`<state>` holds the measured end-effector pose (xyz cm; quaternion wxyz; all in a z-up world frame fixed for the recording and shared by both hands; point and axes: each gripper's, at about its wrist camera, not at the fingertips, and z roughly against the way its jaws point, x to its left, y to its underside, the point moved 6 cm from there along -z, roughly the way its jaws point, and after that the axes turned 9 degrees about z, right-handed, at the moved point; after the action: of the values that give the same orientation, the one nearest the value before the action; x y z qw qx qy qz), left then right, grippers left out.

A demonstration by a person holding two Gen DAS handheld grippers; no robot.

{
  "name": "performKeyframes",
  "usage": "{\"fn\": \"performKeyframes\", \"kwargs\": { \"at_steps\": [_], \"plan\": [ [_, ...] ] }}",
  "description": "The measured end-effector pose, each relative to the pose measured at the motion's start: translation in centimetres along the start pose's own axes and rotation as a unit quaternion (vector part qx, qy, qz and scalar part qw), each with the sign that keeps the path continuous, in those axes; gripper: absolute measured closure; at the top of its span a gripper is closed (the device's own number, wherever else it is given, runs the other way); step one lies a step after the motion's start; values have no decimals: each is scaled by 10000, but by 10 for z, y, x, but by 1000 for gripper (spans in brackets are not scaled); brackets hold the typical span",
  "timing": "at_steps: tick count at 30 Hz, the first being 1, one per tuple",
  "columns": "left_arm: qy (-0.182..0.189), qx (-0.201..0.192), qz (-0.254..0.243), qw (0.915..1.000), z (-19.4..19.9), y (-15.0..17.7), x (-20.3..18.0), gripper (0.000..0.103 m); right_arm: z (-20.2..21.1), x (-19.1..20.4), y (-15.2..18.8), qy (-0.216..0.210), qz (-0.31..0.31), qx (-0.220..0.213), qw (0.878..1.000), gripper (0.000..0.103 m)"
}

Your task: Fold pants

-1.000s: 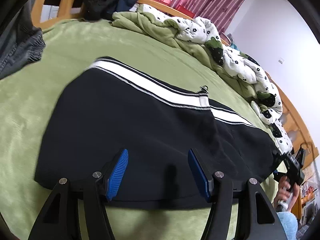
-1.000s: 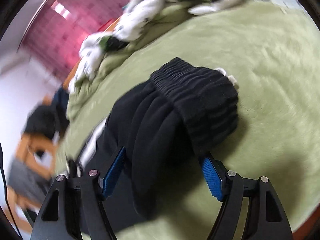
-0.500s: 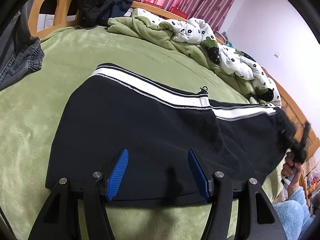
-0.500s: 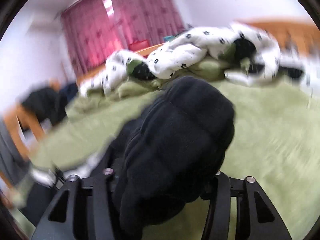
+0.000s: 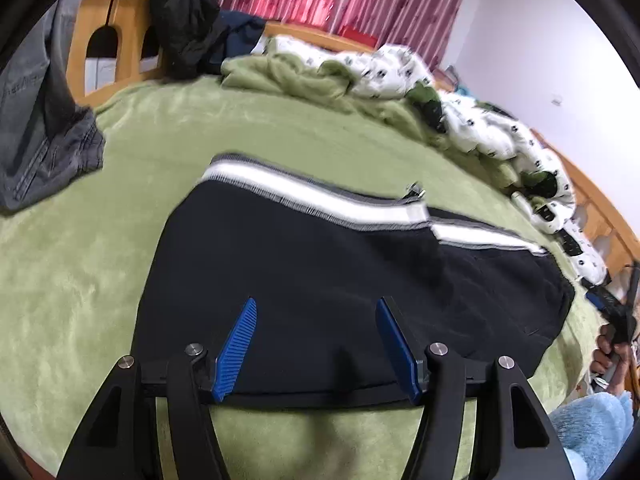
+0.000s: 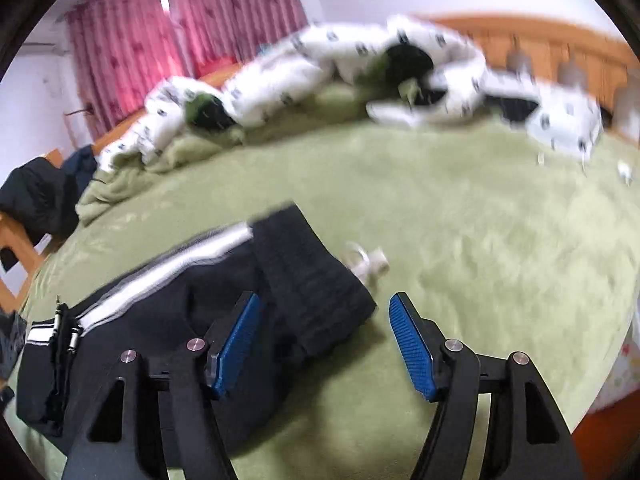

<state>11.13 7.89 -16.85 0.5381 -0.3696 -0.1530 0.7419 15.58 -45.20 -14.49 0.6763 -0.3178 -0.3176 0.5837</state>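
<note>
Black pants [image 5: 320, 264] with a white side stripe lie flat on the green bed cover [image 5: 80, 280]. My left gripper [image 5: 316, 304] is open and hovers over the pants' near edge, holding nothing. In the right wrist view the pants [image 6: 160, 320] lie to the left, with the ribbed black waistband [image 6: 308, 280] flat on the bed. My right gripper [image 6: 324, 300] is open and empty, with the waistband's corner just ahead of its fingers. The right gripper also shows in the left wrist view [image 5: 616, 312] at the far right, past the pants' end.
A crumpled white and green duvet [image 5: 440, 108] lies along the far side of the bed. Grey jeans [image 5: 40, 128] hang at the left. Dark clothes [image 5: 184, 20] drape over the wooden bed frame [image 5: 116, 36]. A small white tag or cord [image 6: 368, 264] lies beside the waistband.
My right gripper held the bunched waistband lifted, then opened and let it drop flat on the bed. The pants now lie more spread out. My left gripper stayed open and drew back slightly.
</note>
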Motion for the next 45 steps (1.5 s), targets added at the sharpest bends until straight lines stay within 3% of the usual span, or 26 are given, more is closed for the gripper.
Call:
{"fn": "performKeyframes", "kwargs": {
  "at_steps": [1, 4, 6, 9, 13, 17, 20, 22, 25, 28, 29, 30, 32, 35, 40, 44, 45],
  "plan": [
    [-199, 180, 75, 9996, -10, 7, 5, 43, -2, 5, -1, -128, 100, 35, 9999, 36],
    [-325, 350, 38, 9989, -24, 26, 11, 44, -30, 21, 12, -150, 369, 479, 9981, 35],
    [-366, 273, -125, 9989, -18, 32, 9, 43, -51, 24, 23, 216, 575, 726, 9955, 31],
    [-170, 349, 7, 9992, -1, 30, 8, 43, -48, 40, 25, 721, 1052, 829, 9884, 31],
    [-100, 144, 234, 9996, 20, 20, 20, 43, -20, 92, -2, -129, 1037, 577, 9929, 33],
    [-429, 100, 521, 9977, 23, 14, 38, 43, -12, 176, -19, -795, 1501, 702, 9830, 33],
    [-462, 63, 744, 9961, 31, 12, 53, 43, -17, 248, -12, -1601, 1696, 1165, 9654, 34],
    [-396, 35, 839, 9957, 38, 13, 63, 43, -18, 295, 8, -2206, 1944, 1649, 9415, 43],
    [-403, -55, 878, 9953, 47, 12, 75, 43, -16, 344, 42, -2567, 2386, 2222, 9098, 51],
    [-312, -42, 1016, 9943, 50, 13, 88, 43, -23, 361, 71, -2428, 2702, 2587, 8950, 54],
    [-288, -40, 1042, 9941, 51, 14, 90, 43, -22, 369, 80, -2399, 2753, 2719, 8903, 60],
    [-277, -42, 1055, 9940, 52, 14, 92, 43, -23, 373, 84, -2381, 2779, 2829, 8866, 85],
    [-253, -54, 1070, 9939, 53, 16, 97, 43, -17, 370, 81, -2430, 2703, 2724, 8909, 95],
    [-143, -78, 1092, 9939, 55, 15, 98, 43, -3, 361, 73, -2837, 2346, 2683, 8902, 97],
    [-26, -87, 1128, 9936, 47, 11, 99, 43, -16, 361, 105, -2693, 2608, 3505, 8583, 97],
    [4, -107, 1113, 9937, 41, 6, 99, 43, -14, 368, 90, -2796, 3016, 3381, 8465, 84],
    [2, -135, 1098, 9939, 41, 5, 101, 43, -12, 368, 80, -2851, 3050, 3169, 8516, 78]
  ]
}}
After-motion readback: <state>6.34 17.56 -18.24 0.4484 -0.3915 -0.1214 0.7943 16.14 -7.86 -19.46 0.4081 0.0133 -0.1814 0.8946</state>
